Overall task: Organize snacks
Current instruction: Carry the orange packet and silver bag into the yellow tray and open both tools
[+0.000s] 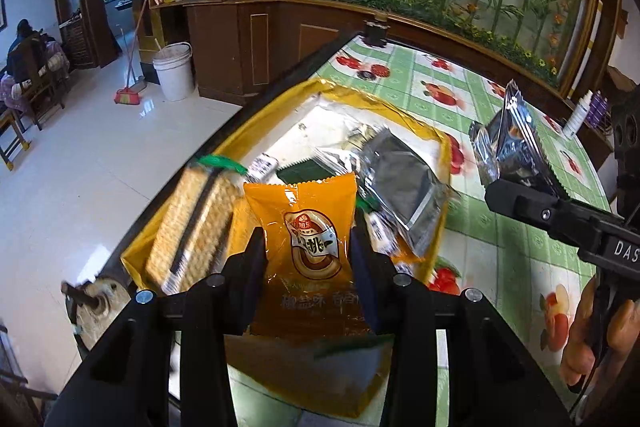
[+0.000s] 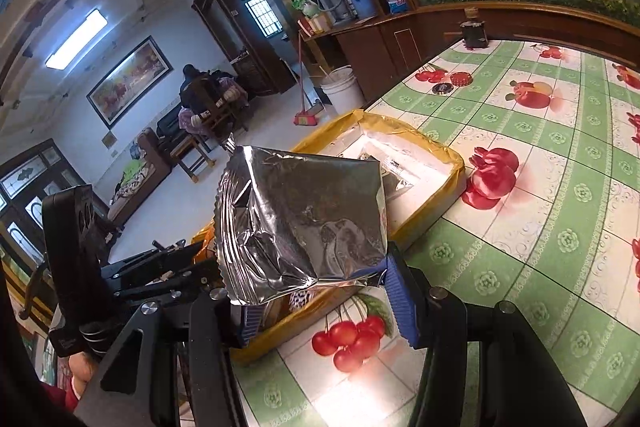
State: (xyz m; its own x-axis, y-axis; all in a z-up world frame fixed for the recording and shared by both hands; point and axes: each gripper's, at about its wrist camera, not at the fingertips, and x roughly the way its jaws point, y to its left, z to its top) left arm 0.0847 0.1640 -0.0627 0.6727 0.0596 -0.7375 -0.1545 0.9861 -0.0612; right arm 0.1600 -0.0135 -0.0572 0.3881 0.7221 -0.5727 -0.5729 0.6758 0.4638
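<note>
My left gripper point(image 1: 308, 243) is shut on an orange snack packet point(image 1: 308, 223) held over the near end of a yellow-rimmed box point(image 1: 400, 107) with a white inside. In the box lie a cracker pack point(image 1: 192, 227) and dark foil packets point(image 1: 400, 187). To the right, above the table, my right gripper point(image 1: 516, 199) grips a silver foil packet point(image 1: 508, 143). In the right wrist view the same silver packet point(image 2: 300, 219) is clamped between the blue pads point(image 2: 400, 299) of my right gripper point(image 2: 312, 279), just before the box point(image 2: 424, 143). The left gripper point(image 2: 172, 263) shows at the left.
The table wears a green-and-white fruit-print cloth point(image 2: 540, 227). A dark jar point(image 2: 474, 33) and small round tins point(image 2: 452, 83) stand at its far end, a white bottle point(image 1: 578, 115) at the right. Beyond the left edge lie white floor, a bucket point(image 1: 174, 71) and a broom point(image 1: 128, 95).
</note>
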